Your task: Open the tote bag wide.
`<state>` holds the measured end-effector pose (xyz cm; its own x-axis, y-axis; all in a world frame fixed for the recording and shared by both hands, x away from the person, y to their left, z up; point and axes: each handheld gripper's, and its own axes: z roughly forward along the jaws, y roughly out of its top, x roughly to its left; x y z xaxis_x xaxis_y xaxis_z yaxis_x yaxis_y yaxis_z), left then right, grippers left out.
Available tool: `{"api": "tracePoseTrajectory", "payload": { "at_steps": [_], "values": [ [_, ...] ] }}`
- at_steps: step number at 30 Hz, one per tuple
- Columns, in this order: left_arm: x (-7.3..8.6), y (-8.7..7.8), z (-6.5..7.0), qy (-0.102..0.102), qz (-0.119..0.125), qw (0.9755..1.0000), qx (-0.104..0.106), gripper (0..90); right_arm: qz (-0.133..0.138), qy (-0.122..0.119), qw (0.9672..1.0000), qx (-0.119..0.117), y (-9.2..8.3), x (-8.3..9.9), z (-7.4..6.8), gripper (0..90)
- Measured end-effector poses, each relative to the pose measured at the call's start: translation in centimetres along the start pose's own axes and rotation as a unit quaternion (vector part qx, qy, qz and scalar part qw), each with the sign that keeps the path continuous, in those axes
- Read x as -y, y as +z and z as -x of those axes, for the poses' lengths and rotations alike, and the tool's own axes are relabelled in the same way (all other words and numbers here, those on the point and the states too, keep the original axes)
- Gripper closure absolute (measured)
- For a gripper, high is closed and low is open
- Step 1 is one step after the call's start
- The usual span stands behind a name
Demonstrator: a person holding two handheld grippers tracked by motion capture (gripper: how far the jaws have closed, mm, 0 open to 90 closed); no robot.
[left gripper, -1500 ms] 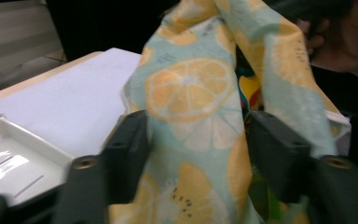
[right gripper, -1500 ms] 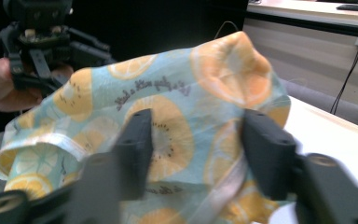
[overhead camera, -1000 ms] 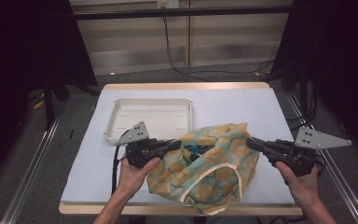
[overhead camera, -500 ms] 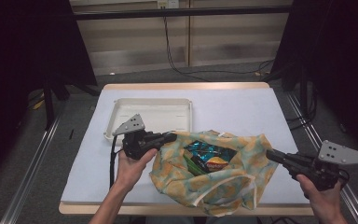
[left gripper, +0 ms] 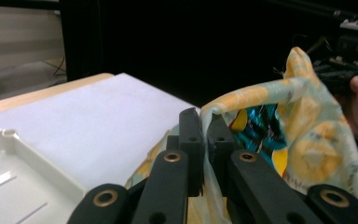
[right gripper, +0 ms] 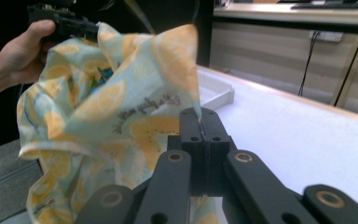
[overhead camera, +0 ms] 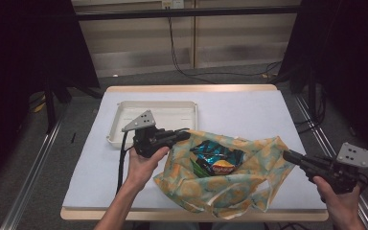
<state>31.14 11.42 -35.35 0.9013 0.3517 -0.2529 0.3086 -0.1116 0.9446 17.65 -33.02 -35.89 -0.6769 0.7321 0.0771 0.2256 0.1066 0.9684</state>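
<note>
A cloth bag (overhead camera: 239, 184) printed with yellow lemons lies on the white table, its mouth pulled wide between both grippers. Inside it a teal snack packet (overhead camera: 215, 158) shows. My left gripper (overhead camera: 184, 135) is shut on the bag's left rim, and its own view has the fabric (left gripper: 307, 140) pinched between the jaws of the left gripper (left gripper: 204, 119), with the packet (left gripper: 261, 126) just beyond. My right gripper (overhead camera: 287, 154) is shut on the bag's right corner, where the right gripper (right gripper: 204, 119) clamps the cloth (right gripper: 107, 107) stretched taut toward the other hand.
A shallow white tray (overhead camera: 124, 120) sits behind the left gripper at the table's back left. Bare white tabletop (overhead camera: 239, 110) extends behind the bag. The bag's lower edge hangs over the table's near edge (overhead camera: 191, 214). Dark floor and metal rails flank the table.
My right gripper has pulled the bag's corner to the right and toward the near edge, spreading the mouth wider and baring the snack packet. The left gripper has stayed almost in place.
</note>
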Motion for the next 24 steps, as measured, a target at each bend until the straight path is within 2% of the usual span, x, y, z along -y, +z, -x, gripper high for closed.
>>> {"api": "tracePoseTrajectory", "payload": {
  "at_steps": [2,4,5,7,9,11,13,15,18,19,21,24],
  "values": [
    [-0.1,0.4,-0.2,-0.001,0.002,1.0000,-0.008,86.9,0.001,0.002,0.9999,0.010,0.1,-0.2,0.3,89.8],
    [0.0,0.6,-0.6,-0.003,0.003,1.0000,-0.007,86.9,0.008,0.007,0.9999,0.013,0.4,-0.1,0.7,89.3],
    [0.1,0.7,-0.7,-0.007,0.000,0.9999,-0.014,86.9,0.006,0.010,0.9998,0.015,0.6,-0.1,0.8,88.9],
    [0.5,1.1,-1.1,-0.012,-0.023,0.9994,-0.025,87.0,-0.018,0.002,0.9995,0.027,1.3,0.3,1.0,89.2],
    [1.0,1.3,-1.6,-0.011,-0.035,0.9984,-0.043,87.0,-0.032,0.014,0.9990,0.030,2.0,1.1,1.5,89.8],
    [1.8,1.7,-2.2,-0.025,-0.044,0.9979,-0.041,87.6,-0.052,0.014,0.9980,0.032,2.9,2.1,1.7,90.0],
    [2.6,2.0,-2.5,-0.021,-0.069,0.9963,-0.046,87.8,-0.070,0.012,0.9970,0.031,3.6,2.8,1.6,90.0],
    [3.4,2.0,-2.7,-0.018,-0.087,0.9950,-0.046,88.2,-0.074,0.015,0.9969,0.022,4.0,3.5,1.6,90.0],
    [4.1,1.5,-2.7,-0.024,-0.088,0.9951,-0.040,88.5,-0.082,0.018,0.9964,0.015,4.3,4.3,1.6,90.0],
    [4.3,1.4,-2.6,-0.015,-0.093,0.9946,-0.043,88.5,-0.081,0.019,0.9964,0.015,4.4,4.4,1.6,90.0],
    [4.8,1.4,-2.6,-0.028,-0.094,0.9945,-0.038,88.5,-0.087,0.017,0.9961,0.006,4.8,4.9,1.6,90.0],
    [5.6,1.7,-2.9,-0.027,-0.100,0.9940,-0.035,88.5,-0.104,0.014,0.9944,0.004,5.6,5.6,1.7,90.0]
  ]
}}
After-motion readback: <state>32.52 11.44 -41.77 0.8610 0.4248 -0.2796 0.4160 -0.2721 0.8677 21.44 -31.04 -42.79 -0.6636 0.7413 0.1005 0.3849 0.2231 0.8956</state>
